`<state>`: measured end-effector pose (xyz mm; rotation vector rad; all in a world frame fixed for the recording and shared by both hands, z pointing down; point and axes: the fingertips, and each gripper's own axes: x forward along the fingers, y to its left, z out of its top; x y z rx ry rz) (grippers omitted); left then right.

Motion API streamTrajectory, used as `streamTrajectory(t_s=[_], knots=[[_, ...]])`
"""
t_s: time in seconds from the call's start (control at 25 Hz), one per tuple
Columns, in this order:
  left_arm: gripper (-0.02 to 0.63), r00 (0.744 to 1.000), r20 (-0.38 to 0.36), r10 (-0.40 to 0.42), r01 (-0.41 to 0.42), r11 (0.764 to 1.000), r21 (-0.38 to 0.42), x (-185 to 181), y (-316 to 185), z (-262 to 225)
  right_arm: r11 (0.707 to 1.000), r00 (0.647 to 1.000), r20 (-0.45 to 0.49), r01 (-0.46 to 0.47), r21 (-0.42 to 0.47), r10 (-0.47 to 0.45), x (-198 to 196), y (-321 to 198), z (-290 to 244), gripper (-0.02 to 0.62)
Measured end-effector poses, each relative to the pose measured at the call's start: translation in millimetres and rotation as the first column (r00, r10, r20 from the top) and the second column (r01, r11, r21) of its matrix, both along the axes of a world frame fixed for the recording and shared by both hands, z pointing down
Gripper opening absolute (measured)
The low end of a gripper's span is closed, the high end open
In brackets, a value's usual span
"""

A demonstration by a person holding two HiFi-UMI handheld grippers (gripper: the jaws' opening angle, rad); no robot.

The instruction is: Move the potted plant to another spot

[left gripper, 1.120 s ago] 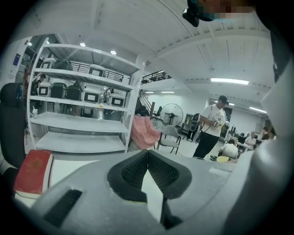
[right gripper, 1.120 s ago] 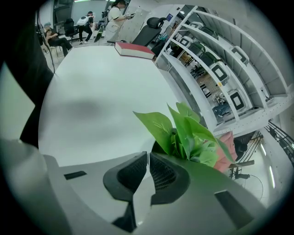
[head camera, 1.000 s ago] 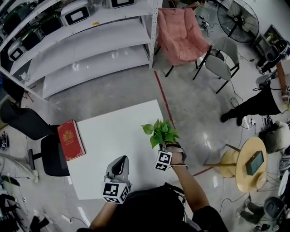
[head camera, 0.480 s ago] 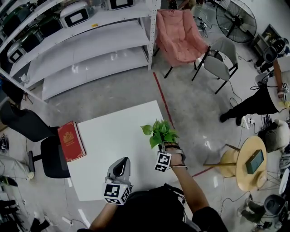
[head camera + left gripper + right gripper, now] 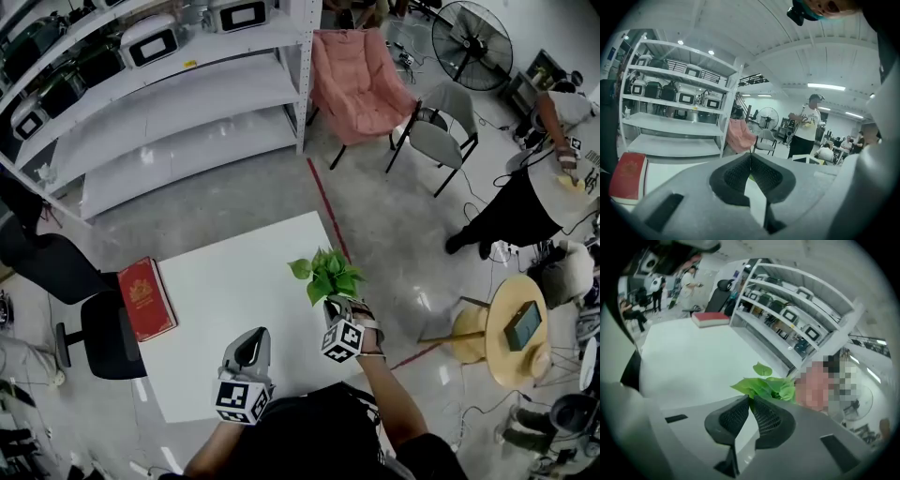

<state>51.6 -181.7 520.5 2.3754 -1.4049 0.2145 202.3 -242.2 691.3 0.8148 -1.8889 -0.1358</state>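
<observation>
The potted plant (image 5: 326,274) shows as a bunch of green leaves over the right edge of the white table (image 5: 234,272); its pot is hidden under the leaves and the gripper. My right gripper (image 5: 335,302) is just behind it, shut on the plant. In the right gripper view the jaws nearly meet, with the leaves (image 5: 771,386) rising from the right gripper (image 5: 750,399) tips. My left gripper (image 5: 251,335) hovers near the table's front edge, shut. The left gripper view shows the left gripper (image 5: 750,155) with nothing between its pads.
A red book (image 5: 147,296) lies at the table's left edge. A black chair (image 5: 98,333) stands by that side. White shelving (image 5: 169,103) and a pink chair (image 5: 358,80) stand behind. A person (image 5: 511,202) and a round wooden table (image 5: 516,328) are to the right.
The head camera has shifted slightly. The right gripper still holds the plant at about the same place by the table's right edge. The left gripper has barely moved.
</observation>
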Motion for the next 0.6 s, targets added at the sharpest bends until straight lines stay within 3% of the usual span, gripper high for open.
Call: streamTrajectory(t_s=[0.12, 0.28, 0.44, 0.6], knots=[[0.017, 1.000, -0.006, 0.018, -0.018, 1.000, 0.015, 0, 3, -5, 0.983, 0.955, 0.236, -0.185, 0.000, 0.179, 2, 2, -39, 0.015], [0.017, 0.999, -0.019, 0.044, -0.043, 0.998, 0.042, 3, 8, -13, 0.929, 0.811, 0.477, -0.368, -0.036, 0.340, 9, 14, -84, 0.015], [0.017, 0.998, -0.028, 0.063, -0.061, 0.996, 0.066, 4, 13, -22, 0.879, 0.656, 0.644, -0.475, -0.055, 0.394, 12, 34, -123, 0.015], [0.017, 0.997, -0.039, 0.070, -0.067, 0.994, 0.083, 5, 20, -30, 0.849, 0.551, 0.739, -0.526, -0.054, 0.387, 7, 61, -158, 0.015]])
